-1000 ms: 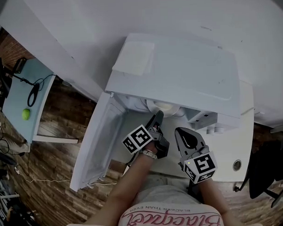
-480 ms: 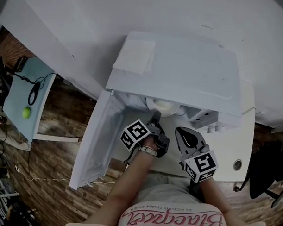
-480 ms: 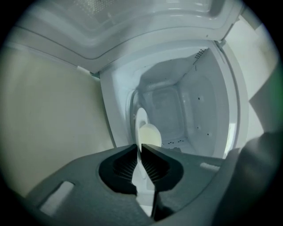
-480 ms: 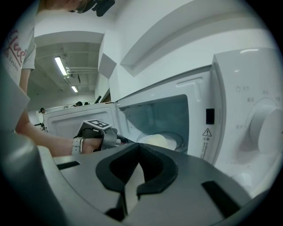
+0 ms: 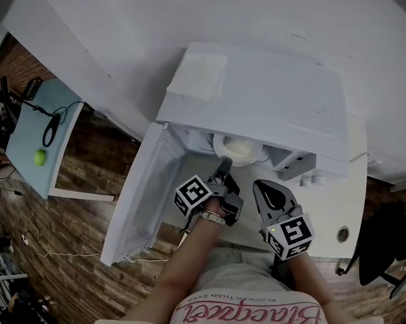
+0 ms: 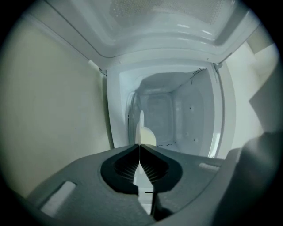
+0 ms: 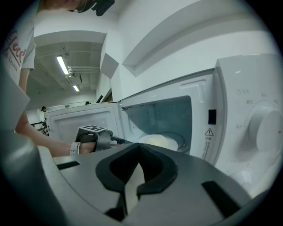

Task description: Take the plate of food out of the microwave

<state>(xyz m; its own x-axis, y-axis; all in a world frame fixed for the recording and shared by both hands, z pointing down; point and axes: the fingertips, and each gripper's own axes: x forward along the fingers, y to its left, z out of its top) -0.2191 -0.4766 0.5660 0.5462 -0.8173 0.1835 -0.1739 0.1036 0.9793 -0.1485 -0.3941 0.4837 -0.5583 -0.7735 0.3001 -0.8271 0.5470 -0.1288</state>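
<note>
Nearest the person, in the head view, the right gripper [image 5: 260, 186] hangs just outside the microwave's [image 5: 267, 102] mouth, at about 5 o'clock from the picture's middle; its own view shows its jaws [image 7: 139, 145] together with nothing between them, and it sits much where it did a second ago. Just beside it, toward 9 o'clock, the left gripper [image 5: 224, 165] reaches into the opening; a second ago its jaws stood wide apart, and now they are pressed together on the thin near rim of the plate [image 5: 237, 150]. In the left gripper view the jaw tips [image 6: 139, 145] meet on that rim, which runs edge-on toward 12 o'clock [image 6: 140, 126], with the pale food [image 6: 149, 137] just to its 3 o'clock side. The plate lies at the mouth of the cavity, and in the head view more of it shows past the edge of the microwave's top than a second ago; from the right gripper view the food [image 7: 159, 141] sits low in the cavity at 12 o'clock of the jaws. The door [image 5: 141, 193] stands swung open toward 8 o'clock, unchanged; the control knob [image 7: 265, 130] lies at 3 o'clock in the right gripper view. A folded white sheet [image 5: 199, 76] rests on the microwave's top at 11 o'clock. Farthest off, at 9 o'clock, a pale table [image 5: 22, 138] on the wooden floor [image 5: 78, 215] bears a green ball [image 5: 40, 157].
</note>
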